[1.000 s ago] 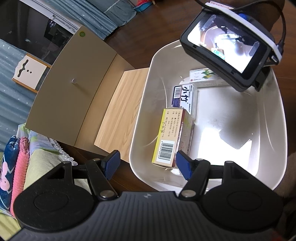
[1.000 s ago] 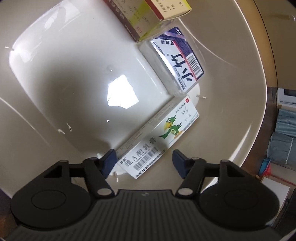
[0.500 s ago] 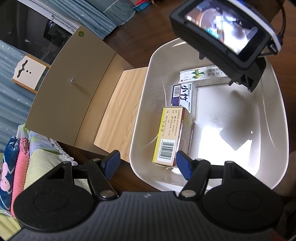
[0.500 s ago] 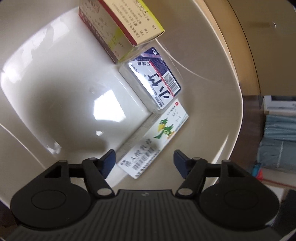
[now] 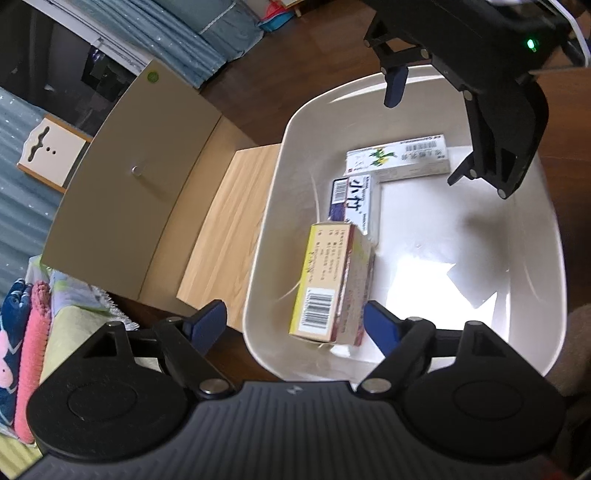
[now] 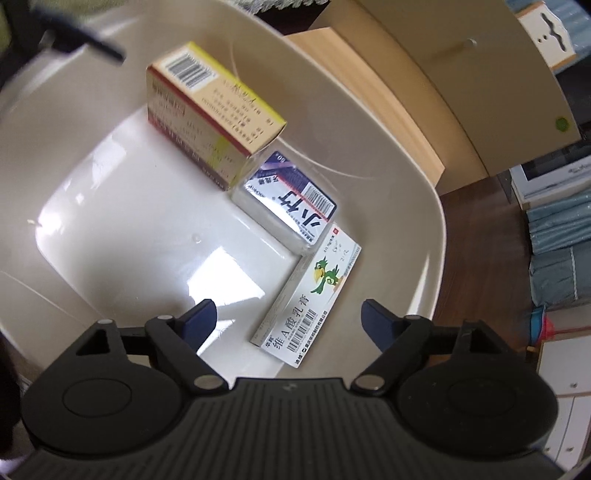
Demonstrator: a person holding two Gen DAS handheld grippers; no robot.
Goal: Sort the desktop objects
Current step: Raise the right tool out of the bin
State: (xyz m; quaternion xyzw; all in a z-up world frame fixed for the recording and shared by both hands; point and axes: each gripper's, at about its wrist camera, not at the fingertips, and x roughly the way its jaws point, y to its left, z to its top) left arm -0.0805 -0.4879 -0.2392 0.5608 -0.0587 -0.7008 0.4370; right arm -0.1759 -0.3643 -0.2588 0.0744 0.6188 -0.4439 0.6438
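Both claws, left claw [image 5: 293,322] and right claw [image 6: 288,318], have just widened, empty, right one risen

Dark wood floor [image 5: 325,51], tan cabinet door [image 5: 129,192] with small knob, blue curtains [image 5: 192,33], daylight glare

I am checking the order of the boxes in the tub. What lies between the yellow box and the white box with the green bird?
The clear box with the blue label lies between the yellow box and the bird box, seen in both wrist views.
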